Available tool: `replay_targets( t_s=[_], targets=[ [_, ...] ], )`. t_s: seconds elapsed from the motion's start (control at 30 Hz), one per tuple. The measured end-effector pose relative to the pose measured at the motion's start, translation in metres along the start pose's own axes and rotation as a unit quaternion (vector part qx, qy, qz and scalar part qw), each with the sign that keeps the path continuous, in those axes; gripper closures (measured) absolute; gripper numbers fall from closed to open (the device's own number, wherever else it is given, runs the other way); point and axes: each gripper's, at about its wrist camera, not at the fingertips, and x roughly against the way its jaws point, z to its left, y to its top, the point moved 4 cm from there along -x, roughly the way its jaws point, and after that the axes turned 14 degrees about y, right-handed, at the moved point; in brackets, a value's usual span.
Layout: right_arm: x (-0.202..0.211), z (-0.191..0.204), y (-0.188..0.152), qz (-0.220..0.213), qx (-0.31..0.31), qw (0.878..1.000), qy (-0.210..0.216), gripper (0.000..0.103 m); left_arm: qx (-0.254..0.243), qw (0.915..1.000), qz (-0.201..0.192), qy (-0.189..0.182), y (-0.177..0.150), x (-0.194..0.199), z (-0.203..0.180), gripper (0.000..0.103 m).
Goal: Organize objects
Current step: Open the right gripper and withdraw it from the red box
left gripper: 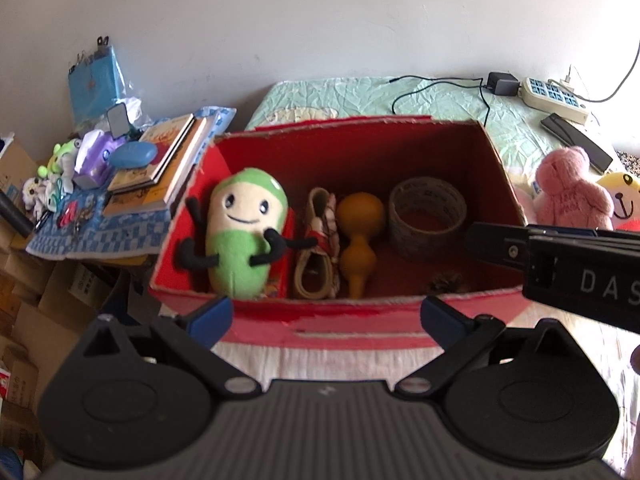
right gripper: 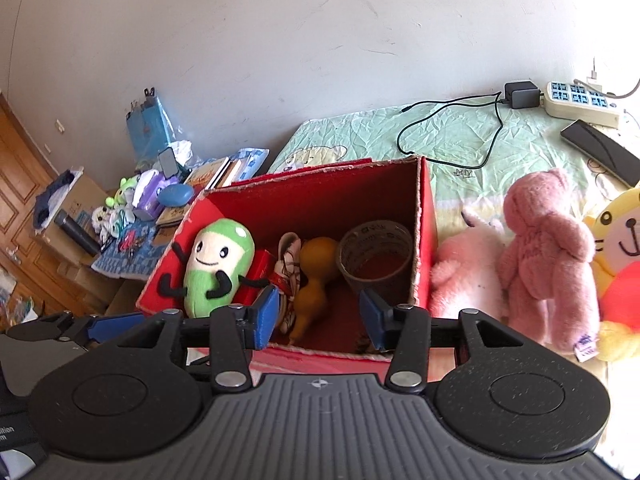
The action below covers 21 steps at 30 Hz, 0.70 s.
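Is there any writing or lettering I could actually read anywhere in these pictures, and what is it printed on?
"DAS": white letters on the black body of the right gripper, cut off by the picture's edge.
Pink teddy bear: stitching on its body, too blurred to read; its tag too small.
Tape roll: print round the rim, too blurred.
Books: covers unreadable.
Bottom left corner of the right wrist view: a scrap of white print, cut off.

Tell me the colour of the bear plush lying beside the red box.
Pink. The bear plush shows best in the right wrist view, outside the red box.
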Motion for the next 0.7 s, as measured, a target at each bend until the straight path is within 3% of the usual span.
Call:
replay_targets(
  t_s=[0.4,0.7],
  targets=[
    [0.018,-0.028,-0.027,0.048,-0.013,0.999,-0.007,0.051,0.008,0.9986,0.052,-0.005,-0.038,-0.001,-0.03,0.003],
    [0.033,-0.058,-0.048,0.075,-0.046,0.996,-0.018,0.048,-0.017,0.9971,0.074,-0.007,-0.056,0.0,-0.069,0.003]
  ],
)
